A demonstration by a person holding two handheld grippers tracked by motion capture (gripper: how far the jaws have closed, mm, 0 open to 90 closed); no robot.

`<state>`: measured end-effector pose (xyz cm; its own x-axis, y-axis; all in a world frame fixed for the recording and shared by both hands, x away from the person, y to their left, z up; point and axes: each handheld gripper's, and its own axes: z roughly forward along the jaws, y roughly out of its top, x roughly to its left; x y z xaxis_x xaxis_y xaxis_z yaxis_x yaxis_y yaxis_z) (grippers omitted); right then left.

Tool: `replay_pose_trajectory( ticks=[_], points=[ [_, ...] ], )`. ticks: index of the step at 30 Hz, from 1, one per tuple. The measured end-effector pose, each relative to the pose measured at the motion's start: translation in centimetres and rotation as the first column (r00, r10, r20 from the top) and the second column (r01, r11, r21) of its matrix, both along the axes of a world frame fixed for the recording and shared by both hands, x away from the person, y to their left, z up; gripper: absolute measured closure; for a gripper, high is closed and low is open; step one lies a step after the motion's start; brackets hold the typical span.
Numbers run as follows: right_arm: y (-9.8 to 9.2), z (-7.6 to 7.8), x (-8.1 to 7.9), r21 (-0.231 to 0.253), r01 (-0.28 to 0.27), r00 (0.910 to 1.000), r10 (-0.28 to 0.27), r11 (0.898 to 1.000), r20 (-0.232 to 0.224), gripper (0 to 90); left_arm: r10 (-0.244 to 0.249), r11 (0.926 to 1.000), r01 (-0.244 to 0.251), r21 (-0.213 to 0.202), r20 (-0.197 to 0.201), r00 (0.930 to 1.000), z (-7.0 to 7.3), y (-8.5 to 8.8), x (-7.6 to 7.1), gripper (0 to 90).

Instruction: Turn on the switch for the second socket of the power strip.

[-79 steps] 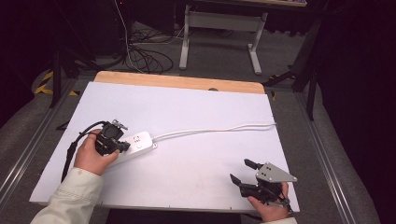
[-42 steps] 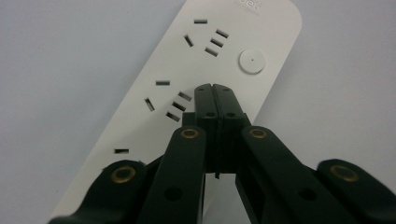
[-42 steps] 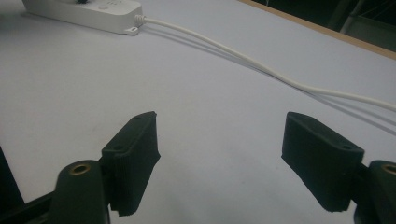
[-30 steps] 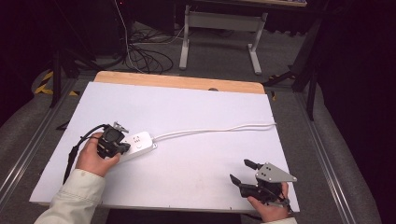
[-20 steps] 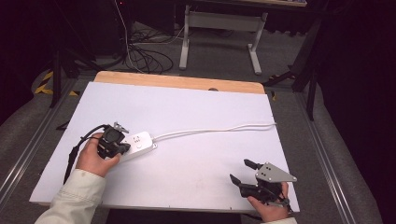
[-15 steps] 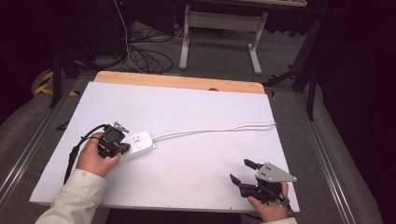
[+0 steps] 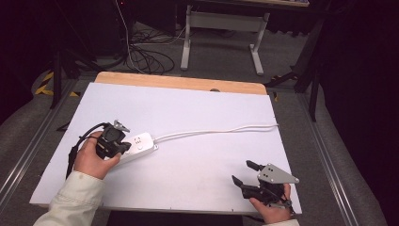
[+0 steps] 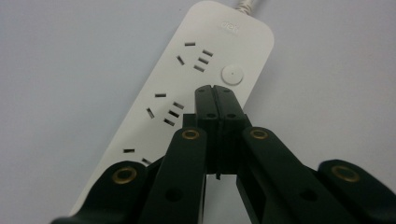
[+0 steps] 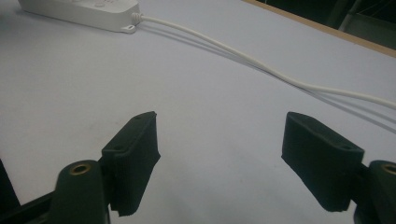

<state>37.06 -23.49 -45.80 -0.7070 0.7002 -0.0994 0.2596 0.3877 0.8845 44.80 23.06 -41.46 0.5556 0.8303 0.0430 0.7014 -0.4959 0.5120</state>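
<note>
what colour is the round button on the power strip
White, like the power strip itself; the round button shows best in the left gripper view, just past the shut left gripper.

The left hand [image 7: 91, 157] comes in from the lower left in a pale sleeve [image 7: 75, 200] and grips the left hand-held gripper [image 8: 215, 93], whose jaws are pressed fully together with nothing between them, pointing forward and down. The right hand [image 7: 269, 210] sits at the near right edge and holds the right hand-held gripper [image 9: 219, 161] low, its jaws spread wide apart and pointing left and away.
</note>
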Motion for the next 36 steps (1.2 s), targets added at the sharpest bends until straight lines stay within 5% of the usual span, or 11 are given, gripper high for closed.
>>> replay_pose_trajectory(
  ticks=[15,22,27,32,36],
  points=[
    [0.0,-0.1,0.0,-0.001,0.002,1.0000,-0.002,1.000,0.001,27.5,-0.005,0.9995,0.005,0.033,0.009,0.9999,0.7,-0.5,-0.3,90.0],
    [0.0,0.0,0.1,-0.001,0.003,1.0000,-0.003,1.000,-0.001,27.6,0.001,0.9993,0.000,-0.037,0.032,0.9995,1.2,-0.2,-0.6,89.9],
    [0.0,0.0,0.0,-0.002,0.003,1.0000,-0.003,1.000,0.000,27.6,0.001,0.9911,0.007,-0.133,0.059,0.9982,2.0,0.1,-1.2,73.8],
    [0.0,0.0,0.0,-0.001,0.003,1.0000,-0.003,1.000,-0.002,27.6,0.003,0.9825,0.026,-0.185,0.155,0.9878,2.8,0.6,-2.1,59.8],
    [-0.1,0.0,0.0,0.000,0.003,1.0000,-0.003,1.000,-0.001,27.6,-0.020,0.9738,0.077,-0.214,0.254,0.9670,3.0,0.6,-2.9,47.0]
  ],
)
